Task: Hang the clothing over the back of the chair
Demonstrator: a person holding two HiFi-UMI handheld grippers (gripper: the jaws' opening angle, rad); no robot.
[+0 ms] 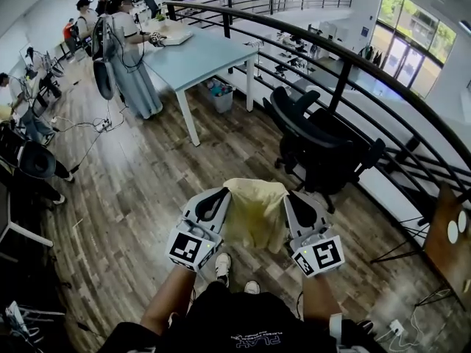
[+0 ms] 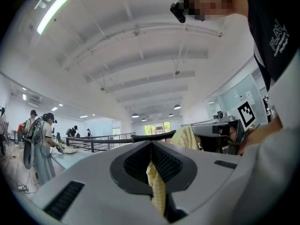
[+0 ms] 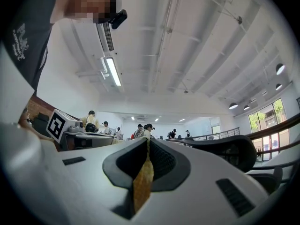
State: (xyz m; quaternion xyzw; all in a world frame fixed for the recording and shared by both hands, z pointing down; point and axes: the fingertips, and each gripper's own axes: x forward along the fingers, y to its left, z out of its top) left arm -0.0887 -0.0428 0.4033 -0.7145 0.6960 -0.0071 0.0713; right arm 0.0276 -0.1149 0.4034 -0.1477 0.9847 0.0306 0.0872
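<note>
At the far left of the head view, a person in a long dress (image 1: 134, 61) stood at a pale blue tabletop (image 1: 200, 56), with other people at desks behind. A small bin (image 1: 221, 98) sat under the tabletop's near end, on the wood-plank floor (image 1: 125, 197).

Nearer the wearer, the left tongs (image 1: 219, 195) pointed forward and were shut on the left edge of a pale yellow garment (image 1: 255, 213). In the left gripper view a strip of the yellow cloth (image 2: 157, 187) ran down between the pressed-together jaws, and more of it bunched up just past them on the right.

The garment hung in mid-air between the two tongs, its top edge stretched from one to the other and the rest drooping below, above the wearer's shoes (image 1: 223, 265). It lay in front of the chair and was not on it.

The right tongs (image 1: 296, 197) pinched the garment's right edge. In the right gripper view its jaws were closed on a thin fold of the yellow cloth (image 3: 141, 182).

Beyond the garment and to the right stood a black office chair (image 1: 318, 140) with armrests, on a wheeled base. Its curved back showed just past the jaws in both gripper views. Behind the chair a dark metal railing (image 1: 335, 57) curved across the upper right. Past it were large windows (image 1: 412, 46) at the far right.
</note>
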